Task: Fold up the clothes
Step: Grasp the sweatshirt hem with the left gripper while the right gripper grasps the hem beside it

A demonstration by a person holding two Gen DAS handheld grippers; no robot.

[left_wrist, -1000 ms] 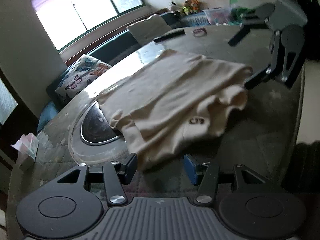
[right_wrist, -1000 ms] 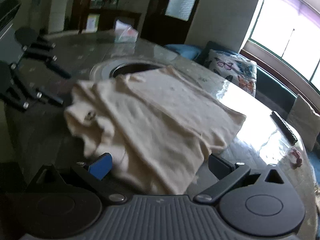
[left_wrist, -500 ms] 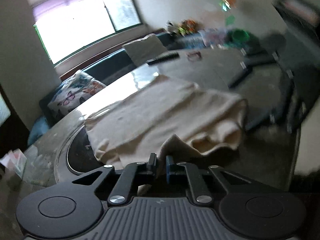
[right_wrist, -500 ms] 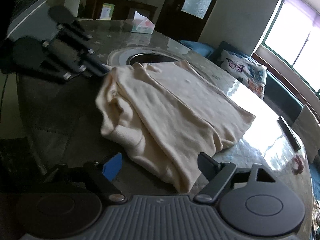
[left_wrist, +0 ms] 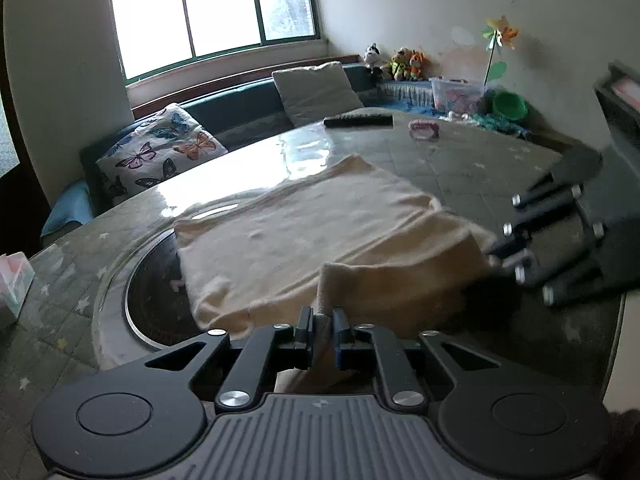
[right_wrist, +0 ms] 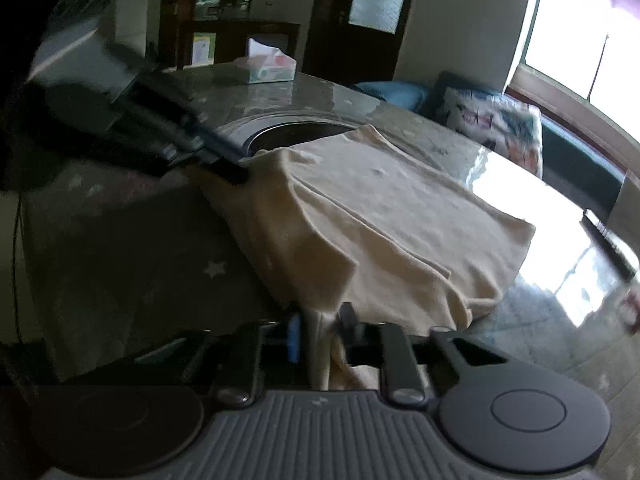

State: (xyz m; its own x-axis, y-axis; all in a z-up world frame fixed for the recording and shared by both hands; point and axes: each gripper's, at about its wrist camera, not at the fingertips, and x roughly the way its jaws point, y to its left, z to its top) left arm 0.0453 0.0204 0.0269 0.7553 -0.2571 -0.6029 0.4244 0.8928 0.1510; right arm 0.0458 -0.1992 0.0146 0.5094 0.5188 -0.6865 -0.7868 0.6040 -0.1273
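A cream garment [left_wrist: 320, 232] lies half folded on the round marble table [left_wrist: 480, 168], partly over the dark round inset [left_wrist: 148, 300]. My left gripper [left_wrist: 323, 326] is shut on the garment's near edge, lifting a fold of cloth. In the right wrist view the same cream garment [right_wrist: 392, 216] stretches between both tools, and my right gripper [right_wrist: 320, 332] is shut on its other near corner. The right gripper shows blurred at the far right in the left wrist view [left_wrist: 520, 252], and the left gripper appears at the upper left in the right wrist view [right_wrist: 224, 164].
A black remote [left_wrist: 358, 121] and a small pink object [left_wrist: 424, 130] lie at the table's far side. A tissue box [right_wrist: 270, 66] stands at the table's edge. Cushions [left_wrist: 160, 152] sit on a bench under the window [left_wrist: 212, 12]. Toys and a green tub [left_wrist: 510, 106] sit along the wall.
Both grippers went from open to shut on the garment's near edge, left first, then right. The edge is now lifted off the table and drawn taut between them.
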